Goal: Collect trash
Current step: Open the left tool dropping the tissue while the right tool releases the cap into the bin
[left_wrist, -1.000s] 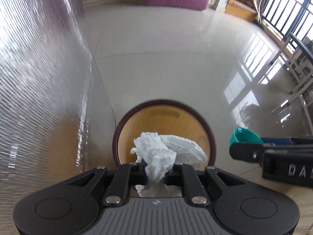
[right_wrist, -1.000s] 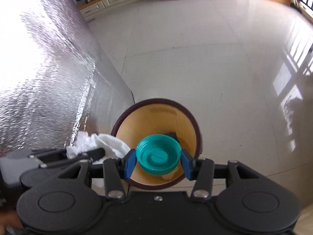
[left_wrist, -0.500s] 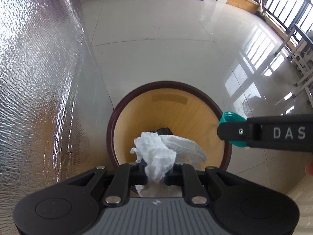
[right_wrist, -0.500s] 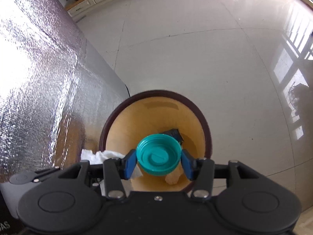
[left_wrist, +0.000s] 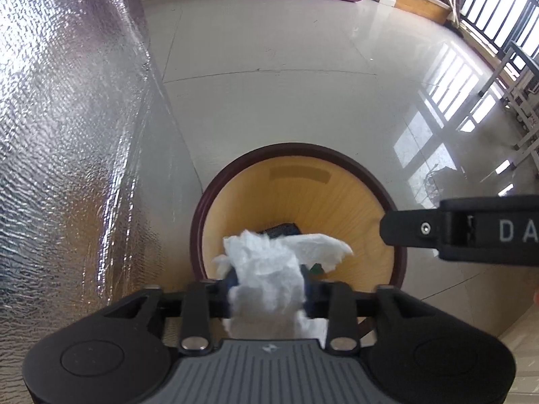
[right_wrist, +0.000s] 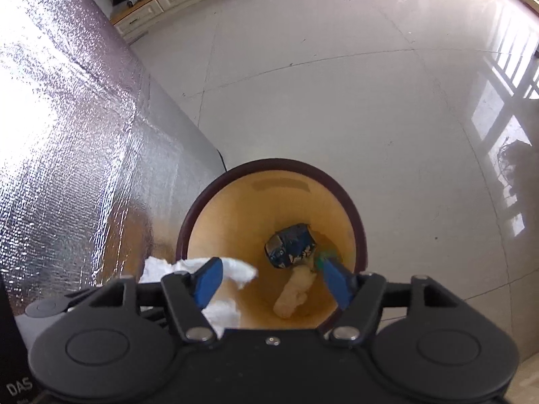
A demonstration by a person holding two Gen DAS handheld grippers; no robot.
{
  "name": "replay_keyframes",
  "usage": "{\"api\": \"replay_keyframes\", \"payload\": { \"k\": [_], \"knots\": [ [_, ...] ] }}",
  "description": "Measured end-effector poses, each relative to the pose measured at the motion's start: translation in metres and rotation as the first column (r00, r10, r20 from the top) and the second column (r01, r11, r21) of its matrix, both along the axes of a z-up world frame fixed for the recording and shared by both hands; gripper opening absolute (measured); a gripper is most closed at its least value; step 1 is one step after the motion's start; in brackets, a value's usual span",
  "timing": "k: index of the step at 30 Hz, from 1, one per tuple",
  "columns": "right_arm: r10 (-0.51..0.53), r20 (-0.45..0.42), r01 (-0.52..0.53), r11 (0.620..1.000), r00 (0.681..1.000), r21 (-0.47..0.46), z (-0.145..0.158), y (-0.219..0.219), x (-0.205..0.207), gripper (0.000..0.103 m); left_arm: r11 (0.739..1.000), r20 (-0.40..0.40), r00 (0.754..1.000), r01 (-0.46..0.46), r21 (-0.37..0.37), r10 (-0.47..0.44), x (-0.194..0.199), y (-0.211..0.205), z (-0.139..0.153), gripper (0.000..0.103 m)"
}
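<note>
I'm mid-drop over the round wooden bin [right_wrist: 353, 222]. My right gripper [right_wrist: 273, 279] gapes empty above it; my left gripper [left_wrist: 267, 286] clamps the crumpled white tissue [left_wrist: 269, 262] over its near rim. Next I'd release.

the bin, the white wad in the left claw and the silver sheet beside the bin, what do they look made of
Bin: likely wood or wood-look laminate; tan grained inner wall, dark glossy rim.
Wad: tissue or paper towel; soft, matte, crumpled with torn edges, pinched in the left claw.
Sheet: seemingly metallised foil or foam wrap; shiny with a fine embossed texture.
</note>
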State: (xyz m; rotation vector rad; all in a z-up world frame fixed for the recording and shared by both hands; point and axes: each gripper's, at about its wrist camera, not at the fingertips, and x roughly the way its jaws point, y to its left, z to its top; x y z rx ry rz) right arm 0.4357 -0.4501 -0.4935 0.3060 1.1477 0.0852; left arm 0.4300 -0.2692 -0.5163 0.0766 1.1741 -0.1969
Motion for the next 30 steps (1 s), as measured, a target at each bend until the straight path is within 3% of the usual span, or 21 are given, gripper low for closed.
{"api": "replay_keyframes", "payload": {
  "k": [1, 3, 7, 20, 26, 30],
  "knots": [
    [0.004, 0.001, -0.004, 1.000, 1.000, -0.004, 0.000, 0.000, -0.001, 0.067, 1.000, 0.003, 1.000, -0.007, 0.008, 0.007, -0.001, 0.001, -0.001, 0.061],
    [0.010, -0.002, -0.010, 1.000, 1.000, -0.011, 0.000, 0.002, -0.002, 0.067, 1.000, 0.008, 1.000, -0.010, 0.021, 0.010, -0.002, 0.001, -0.003, 0.069],
    [0.017, -0.010, -0.017, 1.000, 1.000, -0.020, -0.003, 0.002, -0.003, 0.067, 1.000, 0.005, 1.000, 0.005, 0.022, -0.005, -0.004, -0.002, 0.000, 0.078],
    [0.005, -0.004, -0.005, 1.000, 1.000, -0.022, 0.005, -0.001, -0.010, 0.071, 1.000, -0.019, 1.000, -0.016, 0.020, 0.016, -0.010, 0.005, 0.016, 0.095],
    [0.009, 0.023, -0.009, 1.000, 1.000, -0.022, 0.018, -0.003, -0.016, 0.084, 0.999, -0.011, 1.000, 0.016, 0.032, -0.015, -0.015, 0.000, 0.032, 0.103],
    [0.006, 0.049, -0.004, 0.999, 0.999, -0.035, 0.032, -0.006, -0.022, 0.102, 0.999, 0.002, 1.000, 0.021, 0.037, -0.021, -0.021, -0.001, 0.047, 0.103]
  ]
}}
